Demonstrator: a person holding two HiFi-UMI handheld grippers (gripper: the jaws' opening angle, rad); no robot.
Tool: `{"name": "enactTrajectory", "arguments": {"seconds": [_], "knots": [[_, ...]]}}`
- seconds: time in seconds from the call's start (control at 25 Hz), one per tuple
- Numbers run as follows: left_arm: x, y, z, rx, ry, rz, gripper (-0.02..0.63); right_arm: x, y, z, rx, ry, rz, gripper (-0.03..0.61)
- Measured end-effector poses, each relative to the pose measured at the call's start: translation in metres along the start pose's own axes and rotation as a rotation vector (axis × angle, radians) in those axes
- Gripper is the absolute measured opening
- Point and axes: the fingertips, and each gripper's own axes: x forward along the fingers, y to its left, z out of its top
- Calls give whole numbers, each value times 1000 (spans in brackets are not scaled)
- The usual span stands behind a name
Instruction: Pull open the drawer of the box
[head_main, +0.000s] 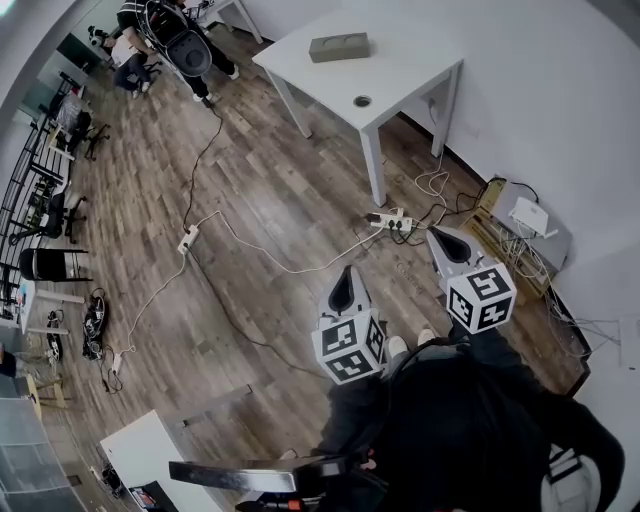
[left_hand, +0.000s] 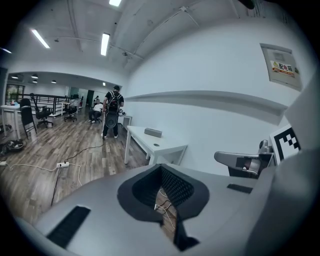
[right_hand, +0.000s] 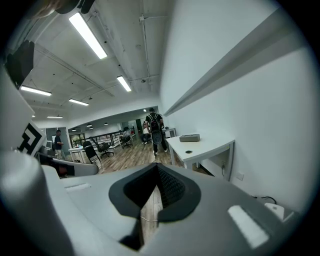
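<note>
The box (head_main: 339, 46) is a small grey oblong lying on a white table (head_main: 400, 70) at the far side of the room. It shows small in the left gripper view (left_hand: 153, 132) and in the right gripper view (right_hand: 190, 137). I cannot make out its drawer from here. Both grippers hang over the wooden floor near the person's body, far short of the table. My left gripper (head_main: 347, 285) (left_hand: 161, 166) is shut with nothing in it. My right gripper (head_main: 447, 243) (right_hand: 157, 165) is also shut and empty, and points toward the table.
Power strips (head_main: 392, 222) (head_main: 187, 239) and long cables lie on the floor between me and the table. A white device (head_main: 527, 215) with wires sits by the right wall. A person with a backpack (left_hand: 111, 117) stands beyond the table. A low white table (head_main: 150, 450) is at lower left.
</note>
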Motion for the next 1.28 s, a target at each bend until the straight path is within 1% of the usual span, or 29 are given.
{"name": "enactTrajectory", "arguments": {"seconds": [0.16, 0.28, 0.44, 0.56, 0.72, 0.84, 0.92, 1.0, 1.08, 1.28], "knots": [[0, 25, -10, -29, 21, 12, -3, 12, 15, -7, -21, 15, 1, -6], [9, 36, -15, -46, 43, 16, -3, 25, 16, -11, -17, 34, -2, -6], [25, 51, -12, -57, 45, 31, -3, 49, 15, -13, -27, 54, 12, -7], [45, 62, -3, -72, 33, 53, -3, 76, 9, -8, -31, 54, 33, -6], [80, 74, 17, -77, 27, 87, -3, 122, -4, 8, -31, 55, 68, -6], [108, 86, 44, -75, 12, 115, -3, 162, -14, 30, -35, 45, 101, -6], [126, 92, 65, -90, -22, 133, -3, 188, -21, 45, -41, 41, 123, -6], [142, 98, 88, -131, -77, 145, -3, 211, -26, 59, -52, 38, 148, -7], [158, 102, 106, -165, -109, 152, -3, 231, -32, 71, -63, 38, 173, -6], [200, 101, 130, -144, -108, 172, -3, 276, -51, 94, -89, 36, 226, -6]]}}
